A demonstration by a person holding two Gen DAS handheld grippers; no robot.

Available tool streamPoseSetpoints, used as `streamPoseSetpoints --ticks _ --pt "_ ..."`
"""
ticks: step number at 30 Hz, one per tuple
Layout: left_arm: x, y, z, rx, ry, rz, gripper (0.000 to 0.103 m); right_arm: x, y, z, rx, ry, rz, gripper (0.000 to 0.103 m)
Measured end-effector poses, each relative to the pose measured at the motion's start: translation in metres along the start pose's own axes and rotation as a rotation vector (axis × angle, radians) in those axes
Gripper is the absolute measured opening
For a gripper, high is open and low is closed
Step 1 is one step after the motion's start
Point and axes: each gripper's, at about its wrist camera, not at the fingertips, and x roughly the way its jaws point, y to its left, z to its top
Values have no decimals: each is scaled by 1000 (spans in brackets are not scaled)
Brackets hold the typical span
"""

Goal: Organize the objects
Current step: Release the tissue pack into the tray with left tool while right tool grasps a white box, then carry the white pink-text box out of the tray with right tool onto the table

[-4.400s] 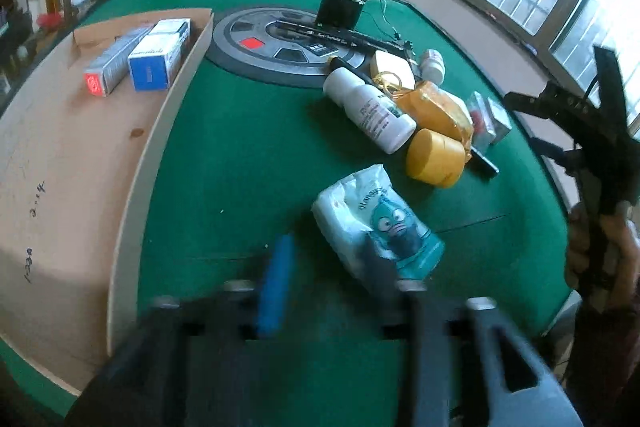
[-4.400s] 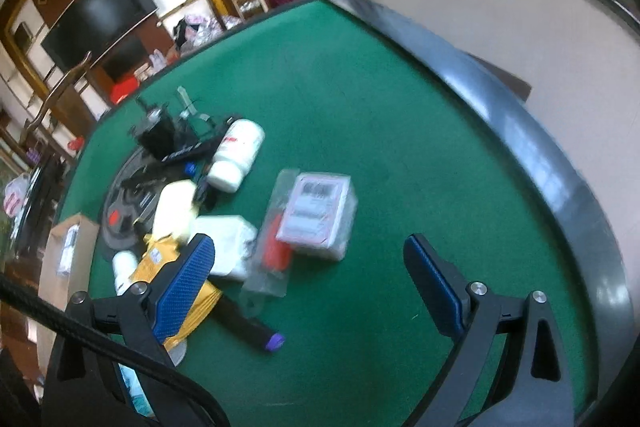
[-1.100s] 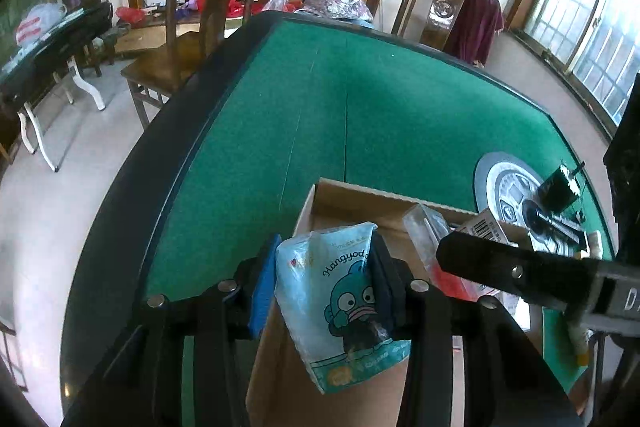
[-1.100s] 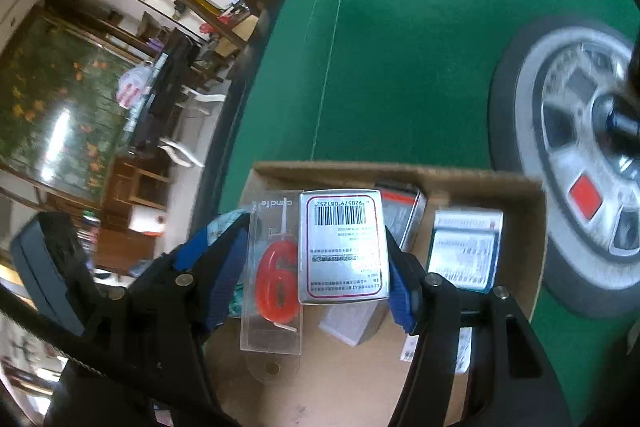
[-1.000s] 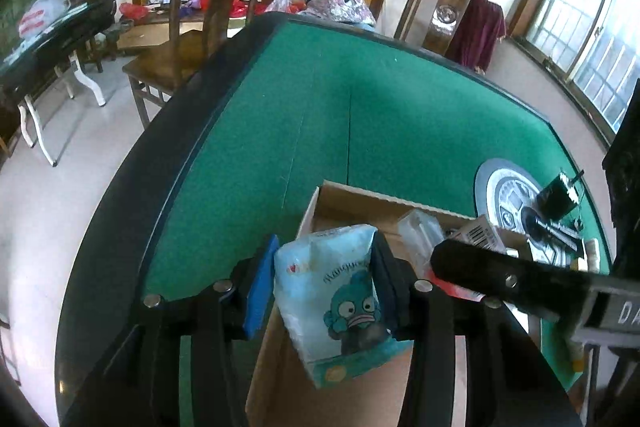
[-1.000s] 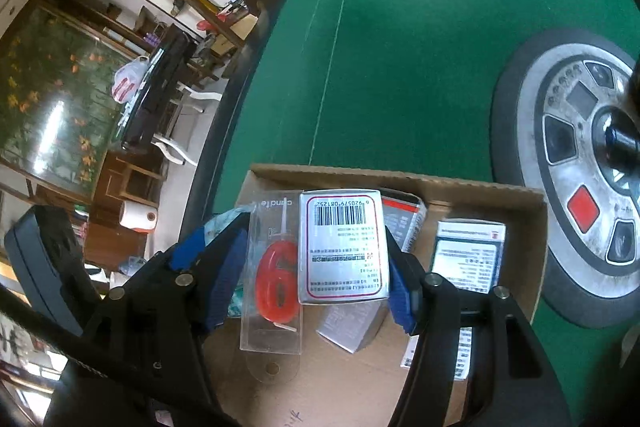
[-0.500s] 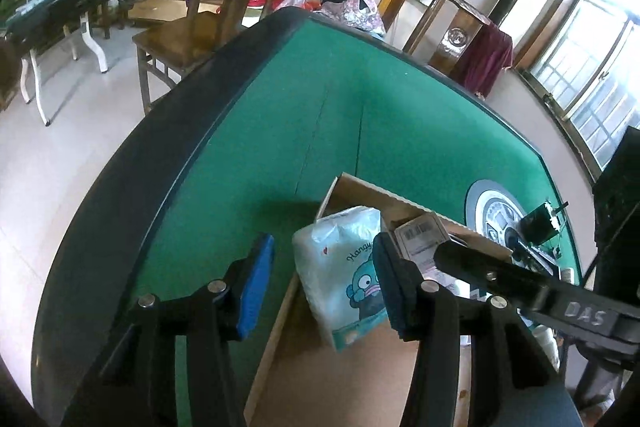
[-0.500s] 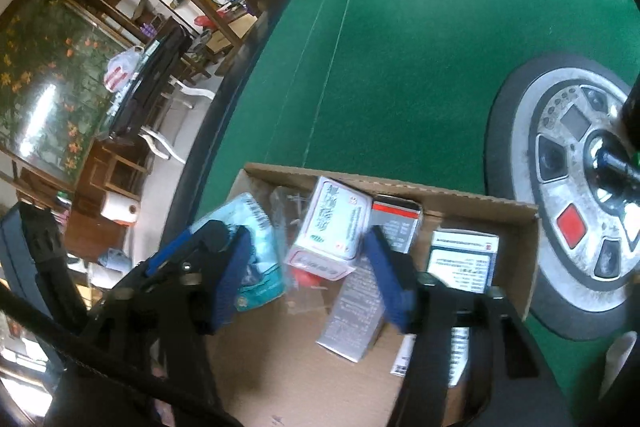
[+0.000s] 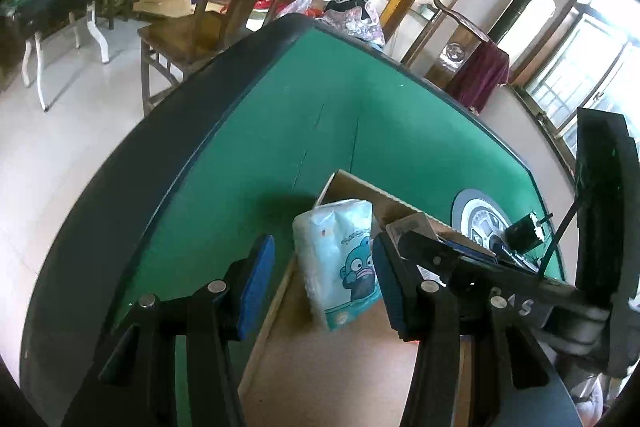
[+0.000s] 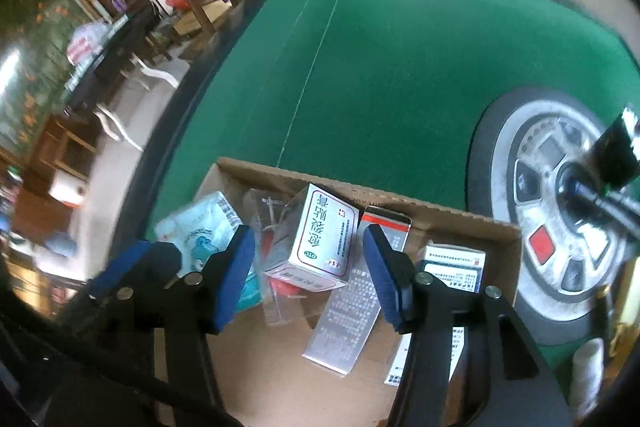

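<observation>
So both my claws are hanging over the cardboard box (image 10: 432,217) on the green table (image 10: 400,59), and neither one is gripping anything. My left gripper (image 9: 324,279) has its jaws spread; the tissue pack (image 9: 340,259) with the cartoon fish face sits in the box's near corner, up against the wall. The right-hand pad (image 9: 390,287) looks close to the pack's edge, but I can't tell if it's touching, and the left-hand pad stands well off it, out over the felt.

My right gripper (image 10: 310,273) has just been opening wider, jaws apart. The white medicine box (image 10: 320,247) with green lettering lies tilted between the pads without either one pressing on it, propped on a clear plastic packet with something red inside (image 10: 280,267). Next to it there's a long silver box with a red end (image 10: 360,291), and further along a white box with a blue stripe (image 10: 452,267). The tissue pack shows just beside my left-hand pad in that view. Beyond the box wall is the grey round panel (image 10: 544,227) set in the table.
</observation>
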Motion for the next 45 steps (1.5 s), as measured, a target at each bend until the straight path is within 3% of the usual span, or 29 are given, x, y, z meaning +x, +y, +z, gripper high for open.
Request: streamPoseSetpoints --ticks 3,6,16,20,23,26,31,34,37,41,45 --pt "1 8 1 -41 0 -8 45 0 13 0 -85 -4 -77 41" --pt "-1 10 0 -48 -10 -6 45 -6 11 -3 -98 -11 -72 33" --pt "-7 7 -9 -53 6 -14 45 -56 -22 -13 -57 -98 46 32" --pt "-1 -5 -14 -1 37 66 46 -92 -46 -30 -34 -134 99 32" --pt "16 -16 -17 29 87 140 52 -118 -69 -44 -5 -165 120 32" --pt "17 -25 -18 40 92 150 53 -137 -92 -56 37 -187 131 32" --pt "-14 -43 -23 63 13 175 53 -164 -142 -87 113 -210 106 32" --pt "-37 -74 -39 143 -18 137 55 -176 -178 -105 166 -222 96 32" --pt "-45 -110 -58 223 1 63 56 -187 -212 -130 226 -230 81 32" --pt "-29 -164 -91 284 108 -64 57 -192 -254 -168 312 -221 80 32" --pt "0 -216 -123 327 183 -90 57 -191 -289 -197 389 -222 89 32"
